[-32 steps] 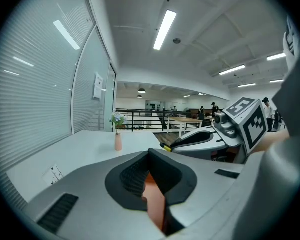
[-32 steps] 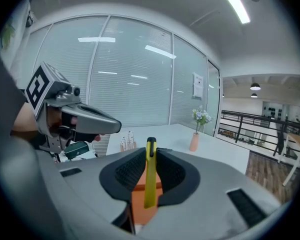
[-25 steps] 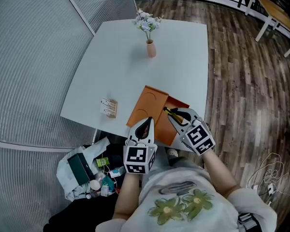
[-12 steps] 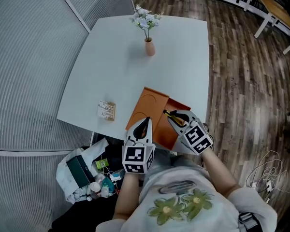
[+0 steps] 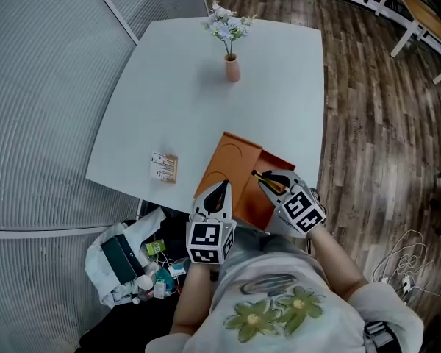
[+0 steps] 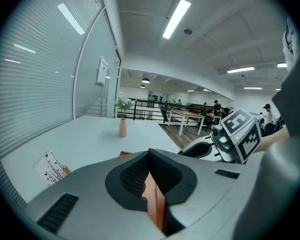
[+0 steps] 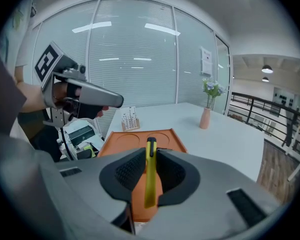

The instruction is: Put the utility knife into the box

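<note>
With the right gripper (image 7: 150,178), pinching the yellow utility knife (image 7: 150,156) lengthwise between half-closed jaws, its black-tipped end poking out ahead of the pads. Holding it over the darker right half (image 5: 256,201) of the orange box (image 5: 234,162), open at the near edge of the white table (image 5: 176,101). Not managing to tell from any view whether the knife is already touching the box.

With the left gripper (image 5: 219,191), closing narrow jaws on a thin orange edge at the box's near left side, apparently steadying it.

Judging the step in hand as the delivery: knife gripped and brought over the box, not yet released.

For the next move, probably needing:
- lowering a little further into the darker half, not onto the paler flat panel with the round recesses;
- laying the knife flatter, so as to be setting it down along its length and not dropping it on its tip;
- opening the right jaws only once the knife is resting on the box, then backing away without dragging it out;
- holding on with the left gripper meanwhile, the box sitting close to the table's edge.

Leaving alone the pink vase (image 5: 232,69) with flowers and the small card stand (image 5: 165,167), both well apart from the box.
</note>
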The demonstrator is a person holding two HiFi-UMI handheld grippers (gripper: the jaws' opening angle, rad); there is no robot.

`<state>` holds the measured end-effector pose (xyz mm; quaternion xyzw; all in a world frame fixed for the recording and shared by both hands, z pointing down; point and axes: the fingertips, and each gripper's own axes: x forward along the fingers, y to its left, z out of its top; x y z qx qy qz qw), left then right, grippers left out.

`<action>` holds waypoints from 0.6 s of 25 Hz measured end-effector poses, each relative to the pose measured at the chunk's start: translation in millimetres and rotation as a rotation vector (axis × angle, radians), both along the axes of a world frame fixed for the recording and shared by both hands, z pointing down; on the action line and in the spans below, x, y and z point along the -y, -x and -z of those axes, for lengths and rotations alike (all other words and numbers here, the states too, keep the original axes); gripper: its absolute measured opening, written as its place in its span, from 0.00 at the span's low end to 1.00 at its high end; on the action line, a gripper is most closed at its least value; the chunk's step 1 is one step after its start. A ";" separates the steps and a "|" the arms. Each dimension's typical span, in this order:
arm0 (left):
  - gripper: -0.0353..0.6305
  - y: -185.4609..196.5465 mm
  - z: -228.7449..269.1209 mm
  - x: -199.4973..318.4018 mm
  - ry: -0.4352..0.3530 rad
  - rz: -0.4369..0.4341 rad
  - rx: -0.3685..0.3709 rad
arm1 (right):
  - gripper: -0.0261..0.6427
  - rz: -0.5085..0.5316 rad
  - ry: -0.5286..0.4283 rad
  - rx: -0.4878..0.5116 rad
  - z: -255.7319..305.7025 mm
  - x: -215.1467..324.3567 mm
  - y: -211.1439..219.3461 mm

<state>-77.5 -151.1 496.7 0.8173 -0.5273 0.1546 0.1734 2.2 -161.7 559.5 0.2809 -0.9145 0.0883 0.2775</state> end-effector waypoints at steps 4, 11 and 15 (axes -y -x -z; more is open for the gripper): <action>0.06 5.7 -7.9 0.7 0.022 0.010 -0.012 | 0.14 0.008 0.015 -0.017 -9.0 3.1 1.6; 0.06 13.2 -21.5 0.3 0.049 0.008 -0.011 | 0.14 0.011 0.025 -0.049 -22.2 6.0 2.2; 0.06 14.3 -25.9 -0.2 0.056 0.009 -0.012 | 0.14 0.017 0.040 -0.065 -30.3 3.9 2.1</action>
